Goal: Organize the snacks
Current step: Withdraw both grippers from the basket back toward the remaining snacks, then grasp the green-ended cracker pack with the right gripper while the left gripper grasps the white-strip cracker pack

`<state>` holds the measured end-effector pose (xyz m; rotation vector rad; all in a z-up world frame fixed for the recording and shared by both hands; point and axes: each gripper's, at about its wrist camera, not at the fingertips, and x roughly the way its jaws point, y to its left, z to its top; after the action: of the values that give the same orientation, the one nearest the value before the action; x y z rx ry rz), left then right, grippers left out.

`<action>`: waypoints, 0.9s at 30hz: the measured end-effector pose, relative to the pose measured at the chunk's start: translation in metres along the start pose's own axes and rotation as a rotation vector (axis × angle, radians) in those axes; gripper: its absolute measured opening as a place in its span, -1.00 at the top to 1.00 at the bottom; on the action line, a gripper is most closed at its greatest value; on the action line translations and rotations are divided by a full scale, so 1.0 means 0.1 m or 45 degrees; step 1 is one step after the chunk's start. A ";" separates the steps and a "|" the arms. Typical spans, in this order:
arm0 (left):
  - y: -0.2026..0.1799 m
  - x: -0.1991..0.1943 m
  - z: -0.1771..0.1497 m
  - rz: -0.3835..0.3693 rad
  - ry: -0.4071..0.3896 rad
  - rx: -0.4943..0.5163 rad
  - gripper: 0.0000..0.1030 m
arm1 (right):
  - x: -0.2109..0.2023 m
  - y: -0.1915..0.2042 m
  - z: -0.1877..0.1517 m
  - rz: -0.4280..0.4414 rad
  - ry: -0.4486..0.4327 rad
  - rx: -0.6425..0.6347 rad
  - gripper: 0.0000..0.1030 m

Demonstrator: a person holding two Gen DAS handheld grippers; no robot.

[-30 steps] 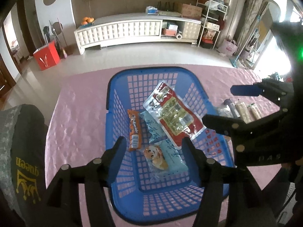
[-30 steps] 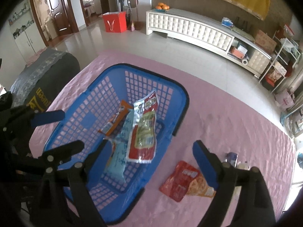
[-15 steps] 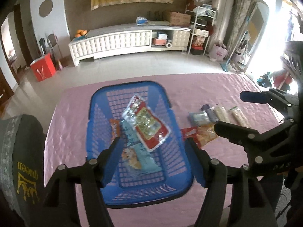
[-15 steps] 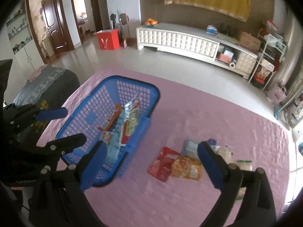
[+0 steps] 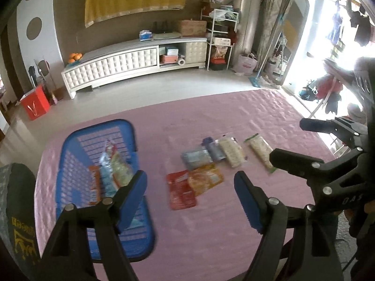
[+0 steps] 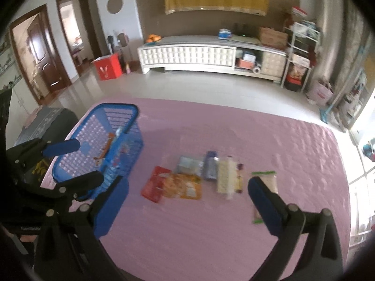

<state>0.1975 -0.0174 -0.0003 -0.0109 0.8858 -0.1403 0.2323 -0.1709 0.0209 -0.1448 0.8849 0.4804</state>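
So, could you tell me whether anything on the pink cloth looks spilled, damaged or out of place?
Nothing looks spilled or damaged, though both views are blurred. Several snack packets lie loose on the pink cloth beside the blue basket, among them a red packet partly under an orange packet; others sit inside the basket.
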 end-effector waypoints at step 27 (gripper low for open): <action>-0.73 1.15 -0.03 0.015 0.177 0.056 -1.00 | 0.54 -1.23 -0.53 -0.087 0.099 0.149 -0.99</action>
<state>0.2578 -0.1041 -0.0859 0.0455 1.0208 -0.1509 0.2806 -0.2781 -0.0634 -0.0865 0.9785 0.3600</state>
